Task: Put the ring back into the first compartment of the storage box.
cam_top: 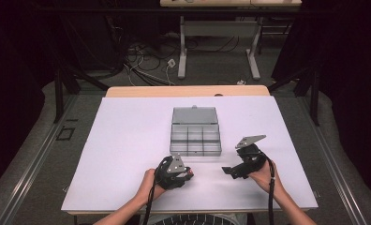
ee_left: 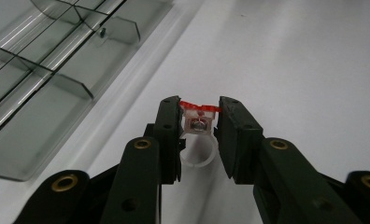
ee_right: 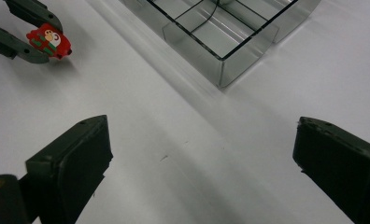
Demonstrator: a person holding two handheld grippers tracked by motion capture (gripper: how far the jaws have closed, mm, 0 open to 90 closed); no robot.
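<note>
My left gripper (ee_left: 200, 122) pinches a small red ring toy (ee_left: 199, 119); the right gripper view shows its cartoon face. My right gripper (ee_right: 202, 158) gapes wide, holding nothing, the clear compartment box (ee_right: 230, 42) at its twelve o'clock.

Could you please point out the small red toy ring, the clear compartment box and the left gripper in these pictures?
red toy ring (ee_right: 49, 41): right gripper view, on its red figure.
compartment box (cam_top: 195, 139): high view, on a divider.
left gripper (ee_left: 200, 122): left gripper view, midway between its fingertips.

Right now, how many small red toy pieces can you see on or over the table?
1. The red toy ring is clamped between the left gripper jaws, just above the white table, near the open compartment box. The far compartments are hard to read, so more may be hidden.
</note>
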